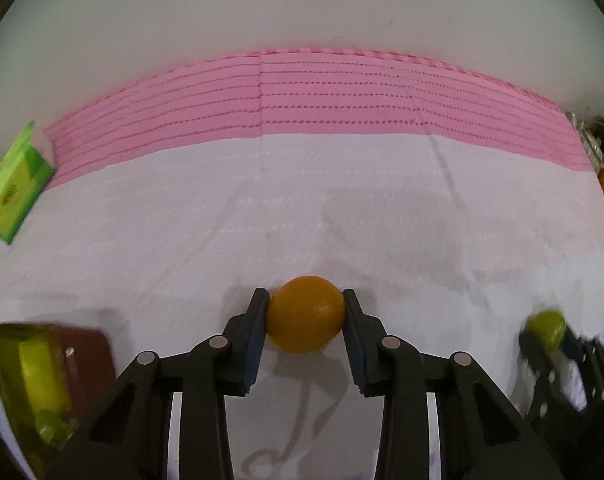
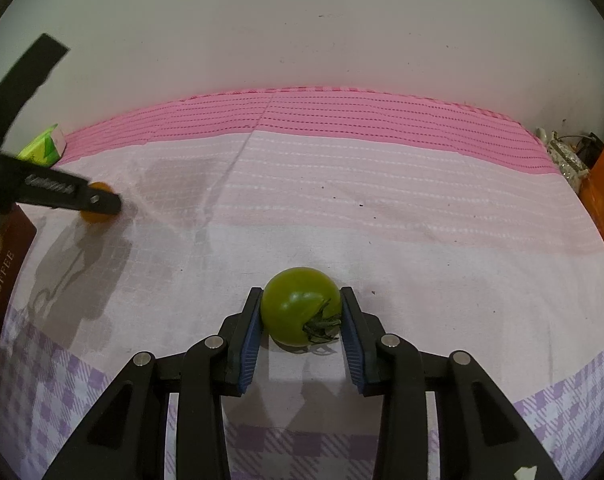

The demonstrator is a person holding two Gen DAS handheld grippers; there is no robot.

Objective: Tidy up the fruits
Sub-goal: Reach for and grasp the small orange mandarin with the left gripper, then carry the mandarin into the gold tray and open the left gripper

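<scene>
Here, motion blur smears the right tongs point(image 1: 550, 344) in the left view; both point steeply down, left tongs point(image 1: 305, 316) clamping an orange point(image 1: 305, 314), right gripping a green tomato point(image 2: 300, 306) on the cloth point(image 2: 382, 220).

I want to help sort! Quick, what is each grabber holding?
Left gripper: closed on the orange fruit.
Right gripper: closed on the green tomato.

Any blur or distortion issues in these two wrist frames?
Left wrist: sharp on the orange fruit, edges smeared, yellow container and right gripper blurred. Right wrist: green tomato crisp, left gripper motion-blurred. Both: fisheye bends the pink cloth band.
</scene>
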